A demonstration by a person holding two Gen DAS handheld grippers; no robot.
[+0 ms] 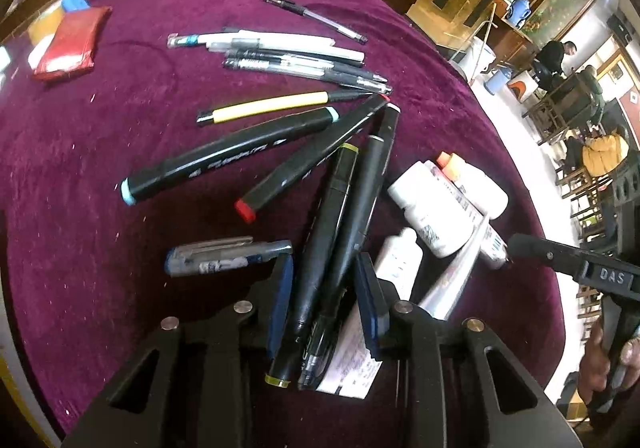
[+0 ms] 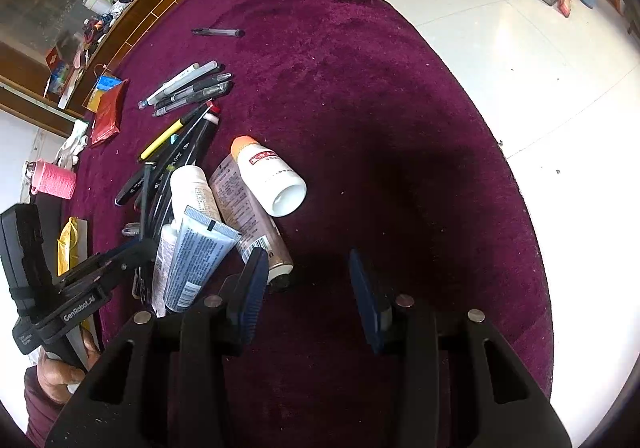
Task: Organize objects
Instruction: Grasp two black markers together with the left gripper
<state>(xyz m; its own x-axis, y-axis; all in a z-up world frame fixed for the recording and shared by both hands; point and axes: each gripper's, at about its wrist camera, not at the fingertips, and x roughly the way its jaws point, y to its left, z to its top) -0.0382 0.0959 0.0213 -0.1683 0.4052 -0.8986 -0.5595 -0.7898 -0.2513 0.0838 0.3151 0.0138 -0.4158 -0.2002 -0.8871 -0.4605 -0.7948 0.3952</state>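
While the left gripper [image 1: 326, 288] hung low over the near edge of the bench [image 1: 80, 175], its fingers [image 1: 280, 296] stood spread on either side of two black markers, one with a yellow cap [image 1: 320, 248], and I couldn't tell whether the pads were touching them yet. They looked to be straddling, not pinching.

Over on the other side the right gripper [image 2: 308, 288] hovered with its fingers [image 2: 252, 288] wide apart and nothing between them but purple cloth, just beside the heap of toiletries.

How far along? Partly, I'd have said. Toward the far edge a row of slim pens [image 1: 280, 55] lay side by side, roughly parallel, and that looked sorted. One clear pen [image 1: 316, 19] sat alone beyond them, nearer the far edge. A yellow pen [image 1: 268, 105] lay just below the row, and then things got loose: a marker with pale blue ends [image 1: 228, 155] and a red-tipped marker [image 1: 312, 155] fanned out, tips converging with the others.

A short stubby pen [image 1: 224, 258] lay by itself near the left fingers.

Toward the right edge, a white bottle [image 2: 268, 175] with an orange cap, a second bottle [image 2: 194, 187], a brown tube [image 2: 248, 215] and a blue-grey tube [image 2: 196, 260] lay piled against each other, plainly unsorted. At the far left corner sat a red pouch [image 1: 70, 43], well apart.

So pens mostly lined up; markers and toiletries remained.
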